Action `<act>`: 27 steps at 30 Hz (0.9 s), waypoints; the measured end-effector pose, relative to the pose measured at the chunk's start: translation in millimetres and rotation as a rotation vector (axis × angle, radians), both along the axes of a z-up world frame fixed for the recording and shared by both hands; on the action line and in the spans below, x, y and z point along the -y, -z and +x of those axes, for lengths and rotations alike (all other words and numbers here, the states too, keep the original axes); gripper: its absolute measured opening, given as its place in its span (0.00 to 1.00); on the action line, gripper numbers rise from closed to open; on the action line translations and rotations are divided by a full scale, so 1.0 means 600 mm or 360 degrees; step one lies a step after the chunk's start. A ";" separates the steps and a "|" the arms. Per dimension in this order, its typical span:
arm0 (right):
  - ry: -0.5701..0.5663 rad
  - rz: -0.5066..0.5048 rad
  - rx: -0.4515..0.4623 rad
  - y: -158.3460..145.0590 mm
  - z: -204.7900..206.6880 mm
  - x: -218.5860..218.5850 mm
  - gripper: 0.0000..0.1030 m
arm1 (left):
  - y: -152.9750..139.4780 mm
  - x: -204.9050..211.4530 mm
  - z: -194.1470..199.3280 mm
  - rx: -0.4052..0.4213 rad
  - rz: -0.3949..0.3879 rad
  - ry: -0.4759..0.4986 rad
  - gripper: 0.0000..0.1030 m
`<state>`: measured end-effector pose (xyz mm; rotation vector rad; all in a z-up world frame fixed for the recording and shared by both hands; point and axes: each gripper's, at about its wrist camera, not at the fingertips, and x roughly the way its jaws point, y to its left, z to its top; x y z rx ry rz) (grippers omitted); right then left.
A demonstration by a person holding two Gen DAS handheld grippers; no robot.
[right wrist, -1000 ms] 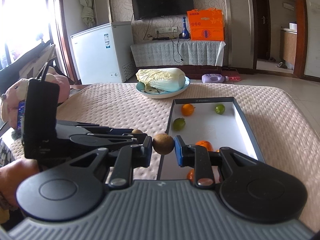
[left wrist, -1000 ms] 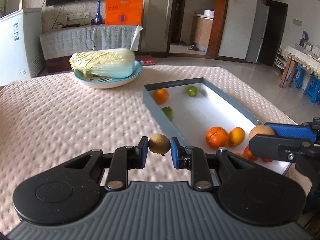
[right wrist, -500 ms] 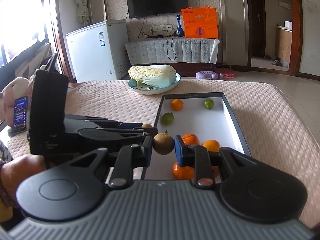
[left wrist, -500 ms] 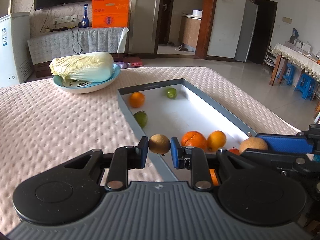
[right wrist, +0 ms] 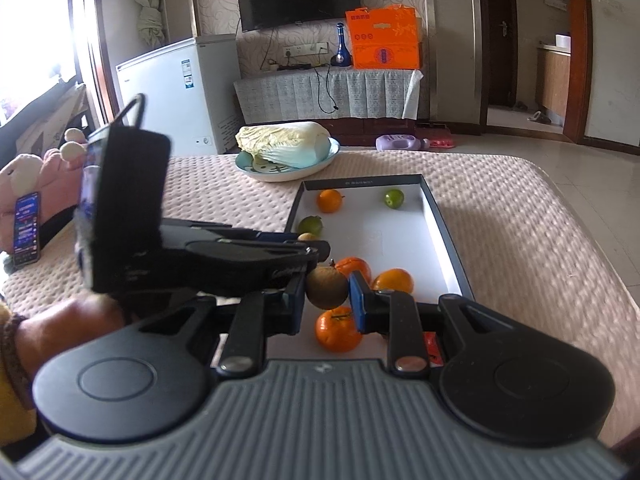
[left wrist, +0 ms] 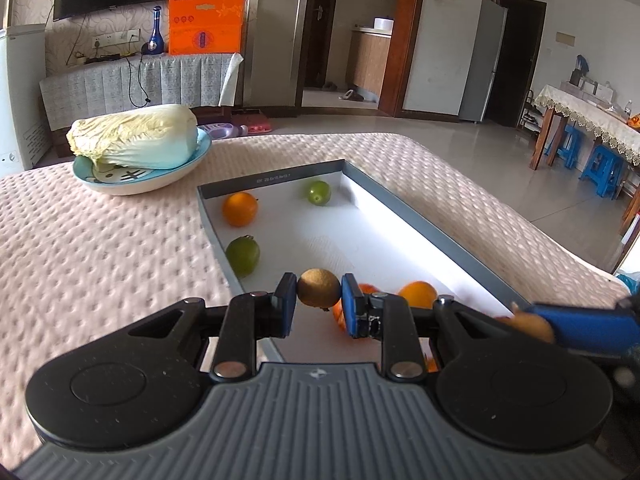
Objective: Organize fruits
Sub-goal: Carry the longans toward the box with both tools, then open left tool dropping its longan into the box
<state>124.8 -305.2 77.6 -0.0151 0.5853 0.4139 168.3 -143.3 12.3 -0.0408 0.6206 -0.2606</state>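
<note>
While the left gripper (left wrist: 319,299) clamps a brown kiwi (left wrist: 319,293) between its jaws above the near part of the grey tray (left wrist: 432,220), the right gripper (right wrist: 327,295) pinches a second kiwi (right wrist: 326,286) in the same way, close beside the left one. Inside the tray lie an orange (left wrist: 239,209) and a green lime (left wrist: 319,193) at the far end, another lime (left wrist: 243,256) by the left wall, and oranges near the jaws. The tray rests on the pink-quilted counter (left wrist: 100,248), with a cabbage (left wrist: 134,136) in a blue bowl (left wrist: 160,178) behind it.
</note>
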 end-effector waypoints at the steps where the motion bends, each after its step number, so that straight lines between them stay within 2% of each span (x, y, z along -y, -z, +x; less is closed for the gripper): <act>1: 0.0001 -0.0004 -0.0003 0.001 0.001 0.000 0.26 | 0.002 0.002 0.005 -0.0005 0.0001 0.0001 0.28; 10: 0.0025 -0.0024 -0.0032 0.010 0.011 0.009 0.26 | 0.011 0.015 0.045 -0.0022 -0.0023 0.0009 0.28; 20: 0.0056 -0.0044 -0.0070 0.021 0.022 0.013 0.26 | 0.013 0.030 0.057 -0.0009 -0.0012 0.0040 0.29; 22: 0.0061 -0.0046 -0.0075 0.023 0.024 0.014 0.26 | 0.012 0.030 0.057 -0.0006 -0.0011 0.0030 0.34; 24: 0.0068 -0.0048 -0.0080 0.024 0.026 0.014 0.26 | 0.010 0.027 0.056 0.0004 -0.0015 0.0016 0.43; 27: 0.0079 -0.0050 -0.0086 0.026 0.027 0.014 0.26 | 0.006 0.025 0.053 0.0019 -0.0041 0.0018 0.44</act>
